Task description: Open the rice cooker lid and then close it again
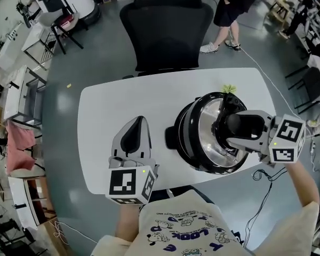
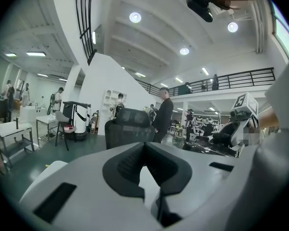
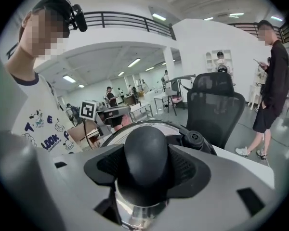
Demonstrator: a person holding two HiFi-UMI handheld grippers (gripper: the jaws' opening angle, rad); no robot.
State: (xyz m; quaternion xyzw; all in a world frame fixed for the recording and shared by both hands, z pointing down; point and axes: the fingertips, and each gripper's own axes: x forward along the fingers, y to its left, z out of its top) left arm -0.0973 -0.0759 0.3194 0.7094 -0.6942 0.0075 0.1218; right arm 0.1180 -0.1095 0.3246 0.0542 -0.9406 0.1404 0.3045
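A black rice cooker (image 1: 184, 143) stands on the right half of the white table (image 1: 117, 103). Its shiny steel lid (image 1: 205, 140) lies over the pot's mouth, and I cannot tell whether it is lifted. My right gripper (image 1: 233, 127) comes in from the right and is shut on the lid's black knob (image 1: 241, 126). In the right gripper view the knob (image 3: 144, 150) fills the space between the jaws of the right gripper (image 3: 144, 167), with steel below it. My left gripper (image 1: 138, 122) rests on the table left of the cooker, shut and holding nothing. In its own view the left gripper (image 2: 147, 179) points over the table.
A black office chair (image 1: 165, 31) stands at the table's far edge, with a person (image 1: 229, 7) standing beyond it. A small green thing (image 1: 228, 88) lies just behind the cooker. A cable (image 1: 266, 176) hangs off the table's right side.
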